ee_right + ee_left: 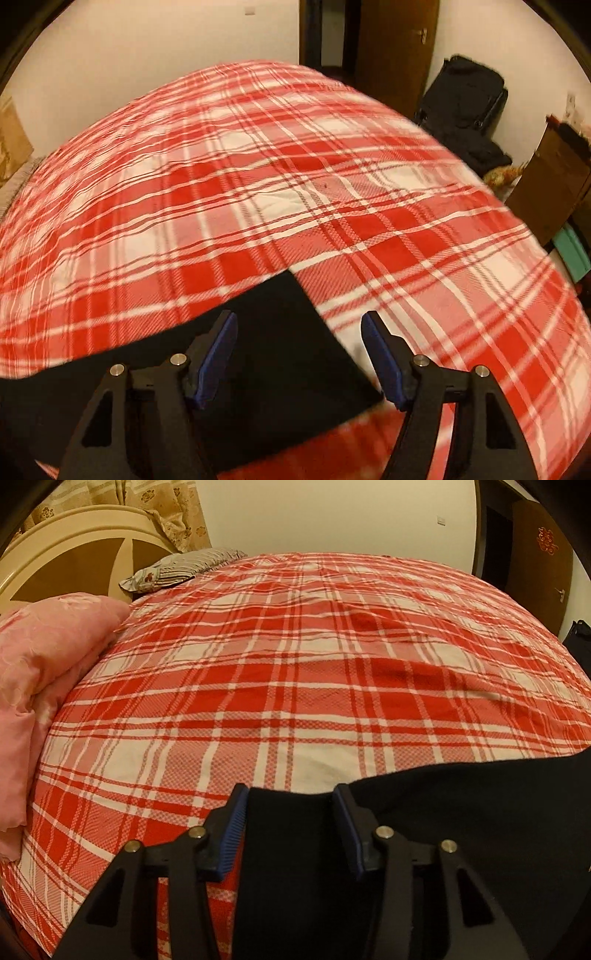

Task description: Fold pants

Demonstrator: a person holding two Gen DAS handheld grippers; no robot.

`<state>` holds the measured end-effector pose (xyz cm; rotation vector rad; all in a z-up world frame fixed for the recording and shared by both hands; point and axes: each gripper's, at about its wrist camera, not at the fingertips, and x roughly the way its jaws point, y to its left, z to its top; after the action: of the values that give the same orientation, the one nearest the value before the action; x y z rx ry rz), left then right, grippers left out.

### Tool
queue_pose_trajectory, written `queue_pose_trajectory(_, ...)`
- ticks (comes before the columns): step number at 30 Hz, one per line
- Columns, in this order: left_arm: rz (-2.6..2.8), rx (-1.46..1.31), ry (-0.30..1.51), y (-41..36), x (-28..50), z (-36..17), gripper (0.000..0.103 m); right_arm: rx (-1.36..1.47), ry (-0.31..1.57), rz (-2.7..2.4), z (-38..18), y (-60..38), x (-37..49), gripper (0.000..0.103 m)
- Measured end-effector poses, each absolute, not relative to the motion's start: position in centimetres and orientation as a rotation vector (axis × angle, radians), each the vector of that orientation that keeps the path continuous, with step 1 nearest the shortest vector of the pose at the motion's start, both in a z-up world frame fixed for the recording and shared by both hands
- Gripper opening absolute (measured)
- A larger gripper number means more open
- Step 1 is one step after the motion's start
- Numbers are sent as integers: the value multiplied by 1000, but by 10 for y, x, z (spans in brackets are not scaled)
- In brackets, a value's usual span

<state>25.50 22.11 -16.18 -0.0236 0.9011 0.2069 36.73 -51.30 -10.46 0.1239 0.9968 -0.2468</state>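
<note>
Black pants [443,830] lie flat on the red and white plaid bed cover [280,672]. In the left wrist view they fill the lower right, with one end between my left gripper's [290,794] blue pads [232,830]. That gripper is open and sits just above the cloth. In the right wrist view the pants [288,362] show a squared end, pointing to the right. My right gripper [299,321] is open over that end, one finger above the cloth and the other above the cover [258,177].
A pink quilt [44,672] is bunched along the bed's left side, with a striped pillow [177,568] and a cream headboard [74,546] behind it. A black bag [465,99], brown boxes [550,177] and a wooden door [395,51] stand off the bed's right side.
</note>
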Motion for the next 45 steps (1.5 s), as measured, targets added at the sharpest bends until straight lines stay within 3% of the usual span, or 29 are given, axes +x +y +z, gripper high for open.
queue_pose_trajectory(5,207,3,920,215,260,-163,63,145,1064,-180,-127,-521,395,71)
queue_pose_trajectory(12,178,-5,933,215,266,-165,60,81,1074,-150,-140,-516,407,67)
queue_pose_trajectory(14,162,-2,935,215,266,-164,52,95,1066,-138,-139,-519,405,48)
queue_pose_trajectory(16,152,0,935,215,266,-163,42,103,1063,-116,-138,-520,405,35)
queue_pose_trajectory(18,112,-22,929,215,266,-163,20,101,1064,-104,-137,-519,407,29)
queue_pose_trajectory(24,112,-31,921,217,268,-161,19,68,1046,-109,-128,-508,405,10)
queue_pose_trajectory(34,68,-82,862,225,257,-138,16,36,918,-89,-80,-502,364,7)
queue_pose_trajectory(45,33,-186,714,240,219,-104,16,75,656,-31,-26,-513,269,7)
